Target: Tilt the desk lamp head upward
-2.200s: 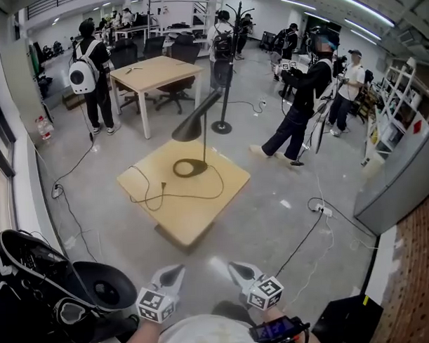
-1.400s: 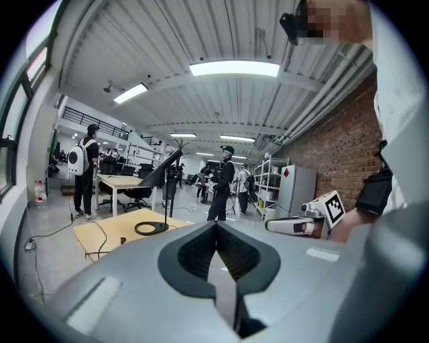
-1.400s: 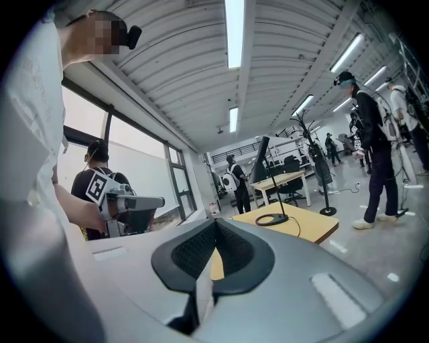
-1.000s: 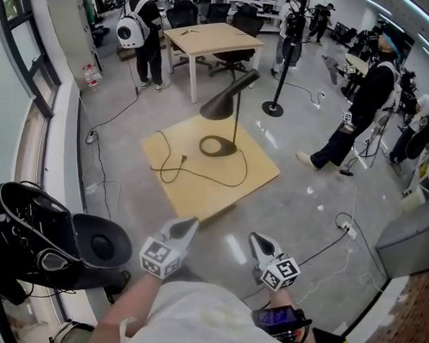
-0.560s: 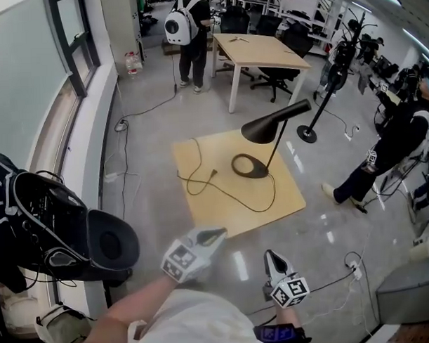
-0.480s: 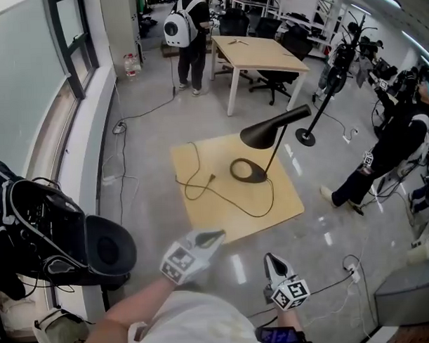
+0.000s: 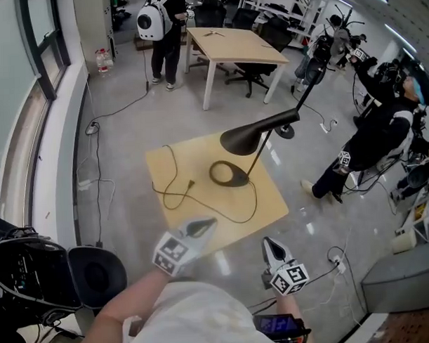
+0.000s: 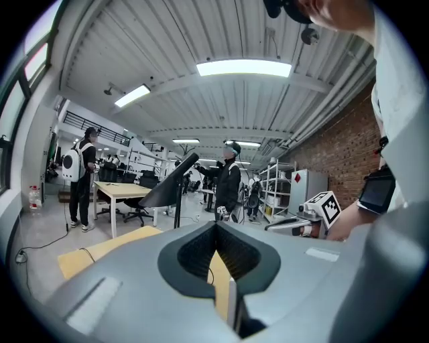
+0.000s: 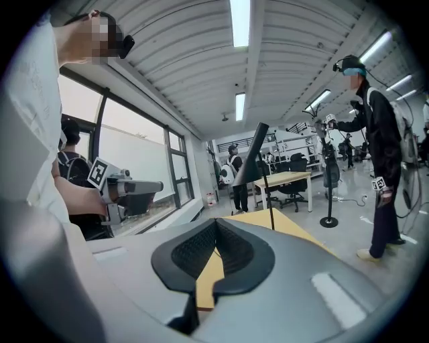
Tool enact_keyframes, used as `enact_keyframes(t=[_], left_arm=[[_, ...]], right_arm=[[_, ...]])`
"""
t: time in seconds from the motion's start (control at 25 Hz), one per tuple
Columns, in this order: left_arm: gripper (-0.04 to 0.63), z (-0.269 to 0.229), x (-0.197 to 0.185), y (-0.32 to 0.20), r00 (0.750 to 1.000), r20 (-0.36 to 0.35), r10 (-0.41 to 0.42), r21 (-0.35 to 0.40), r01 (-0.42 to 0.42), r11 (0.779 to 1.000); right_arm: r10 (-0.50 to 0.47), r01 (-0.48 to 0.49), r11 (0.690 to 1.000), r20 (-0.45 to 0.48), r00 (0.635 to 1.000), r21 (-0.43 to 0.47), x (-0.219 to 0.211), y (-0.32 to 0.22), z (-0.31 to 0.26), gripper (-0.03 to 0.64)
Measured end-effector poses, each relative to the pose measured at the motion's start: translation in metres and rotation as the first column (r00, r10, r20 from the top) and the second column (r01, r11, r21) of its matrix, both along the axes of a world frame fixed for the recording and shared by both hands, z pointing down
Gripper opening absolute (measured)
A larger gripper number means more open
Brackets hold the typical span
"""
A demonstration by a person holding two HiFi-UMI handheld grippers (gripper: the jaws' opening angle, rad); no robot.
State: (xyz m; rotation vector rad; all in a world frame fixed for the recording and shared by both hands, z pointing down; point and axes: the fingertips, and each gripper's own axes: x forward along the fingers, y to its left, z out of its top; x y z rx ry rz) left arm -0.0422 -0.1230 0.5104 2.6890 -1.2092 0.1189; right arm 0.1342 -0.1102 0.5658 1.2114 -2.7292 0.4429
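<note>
A black desk lamp stands on a low square wooden table (image 7: 271, 197) ahead of me. Its round base (image 7: 229, 174) sits mid-table, its cone head (image 7: 254, 131) points down to the left, and its black cord (image 7: 174, 192) loops across the top. In the left gripper view the lamp head (image 8: 169, 188) shows beyond the jaws; in the right gripper view the lamp head (image 9: 253, 163) stands above the table (image 9: 288, 224). My left gripper (image 7: 206, 223) is shut and empty near the table's near edge. My right gripper (image 7: 268, 244) is shut and empty, short of the table.
A black bag and a dark round stool (image 7: 96, 275) stand at my left. A bigger wooden table (image 7: 232, 46) with chairs is behind. A person in black (image 7: 371, 141) stands right of the low table, another with a white backpack (image 7: 160, 25) at the back. Cables (image 7: 318, 267) run over the floor.
The view has swung and I have come closer to the low table. Both grippers stay shut and empty; the left now reaches the table's near edge.
</note>
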Motion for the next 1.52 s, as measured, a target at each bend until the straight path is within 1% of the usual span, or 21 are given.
enact_keyframes(t=[0.12, 0.28, 0.4, 0.6, 0.76, 0.92, 1.0, 1.08, 1.32, 1.52], left_arm=[[0.002, -0.001, -0.011, -0.022, 1.000, -0.008, 0.020, -0.004, -0.020, 1.000], [0.002, 0.003, -0.025, -0.045, 1.000, -0.006, 0.016, -0.010, -0.016, 1.000], [0.002, 0.000, -0.017, -0.054, 1.000, -0.004, 0.020, -0.012, -0.020, 1.000], [0.002, 0.007, -0.002, -0.062, 1.000, 0.008, 0.013, -0.028, -0.013, 1.000], [0.002, 0.018, 0.001, -0.083, 1.000, -0.001, -0.030, -0.046, 0.030, 0.998], [0.002, 0.011, -0.002, -0.121, 0.996, -0.007, -0.085, -0.054, 0.084, 0.995], [0.002, 0.009, 0.007, -0.132, 0.992, -0.009, -0.122, -0.061, 0.121, 0.991], [0.002, 0.012, 0.020, -0.139, 0.988, 0.004, -0.152, -0.064, 0.152, 0.986], [0.002, 0.012, 0.050, -0.161, 0.976, 0.024, -0.215, -0.050, 0.216, 0.975], [0.002, 0.003, 0.067, -0.174, 0.960, 0.043, -0.277, -0.024, 0.279, 0.960]], right_arm=[[0.011, -0.011, 1.000, -0.014, 1.000, 0.008, -0.010, -0.023, -0.004, 0.012], [0.007, -0.007, 1.000, -0.034, 0.999, 0.020, -0.022, -0.045, -0.008, 0.012], [0.009, -0.009, 1.000, -0.032, 0.999, 0.019, -0.015, -0.052, -0.010, 0.012], [-0.031, 0.031, 0.999, -0.019, 0.999, 0.017, -0.011, -0.069, -0.004, 0.012], [-0.071, 0.071, 0.997, -0.013, 0.997, 0.004, -0.010, -0.094, 0.005, 0.012], [-0.120, 0.120, 0.993, -0.018, 0.993, -0.007, -0.012, -0.137, 0.006, 0.012], [-0.152, 0.152, 0.988, -0.021, 0.988, -0.002, -0.002, -0.153, 0.004, 0.012], [-0.184, 0.184, 0.983, -0.025, 0.983, 0.010, 0.010, -0.166, 0.003, 0.012], [-0.258, 0.259, 0.965, -0.034, 0.966, 0.028, 0.035, -0.207, 0.006, 0.012], [-0.321, 0.323, 0.945, -0.046, 0.946, 0.049, 0.049, -0.226, 0.008, 0.012]])
